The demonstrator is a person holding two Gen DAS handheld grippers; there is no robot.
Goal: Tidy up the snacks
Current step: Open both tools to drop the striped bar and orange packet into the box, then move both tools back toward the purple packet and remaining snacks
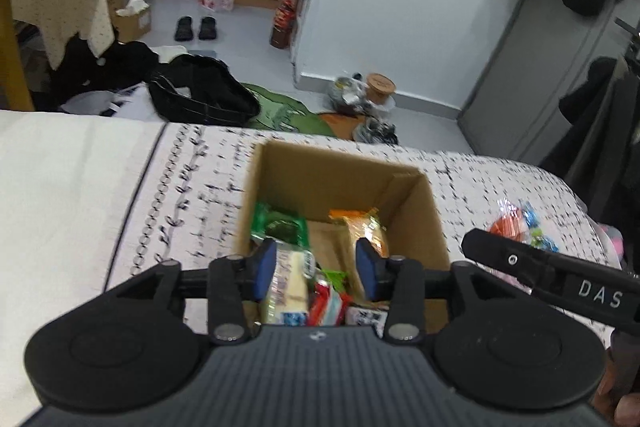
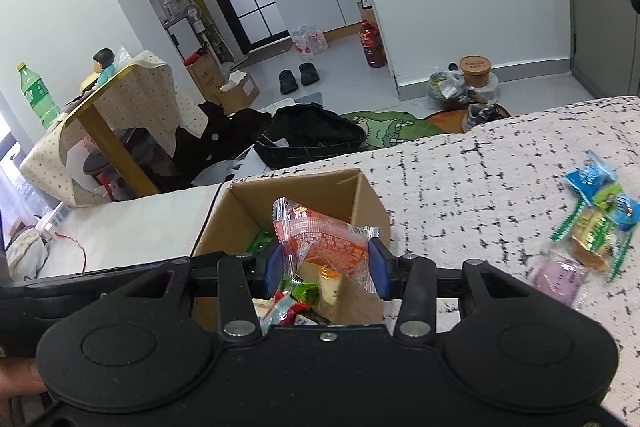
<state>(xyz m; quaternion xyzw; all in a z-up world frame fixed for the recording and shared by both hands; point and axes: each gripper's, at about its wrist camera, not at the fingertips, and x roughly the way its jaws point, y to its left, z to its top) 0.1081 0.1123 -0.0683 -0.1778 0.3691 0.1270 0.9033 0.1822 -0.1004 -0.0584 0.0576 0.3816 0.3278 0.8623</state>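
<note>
An open cardboard box (image 1: 320,183) stands on the bed and holds several snack packets, among them a green one (image 1: 280,223) and an orange one (image 1: 366,227). My left gripper (image 1: 317,269) hangs over the box, open, its blue pads apart. A pale yellow packet (image 1: 290,281) lies just below them inside the box, beside the left pad. My right gripper (image 2: 326,267) is shut on an orange-red snack packet (image 2: 324,239) with clear ends, held above the box (image 2: 288,191). The right gripper's black housing (image 1: 560,275) shows at the right of the left wrist view.
A small heap of loose snacks (image 2: 596,223) lies on the patterned bed cover (image 2: 480,167) right of the box. Beyond the bed's edge are a black bag (image 2: 312,135), a green mat (image 2: 384,127), a cloth-covered table (image 2: 120,95) and slippers (image 2: 298,77).
</note>
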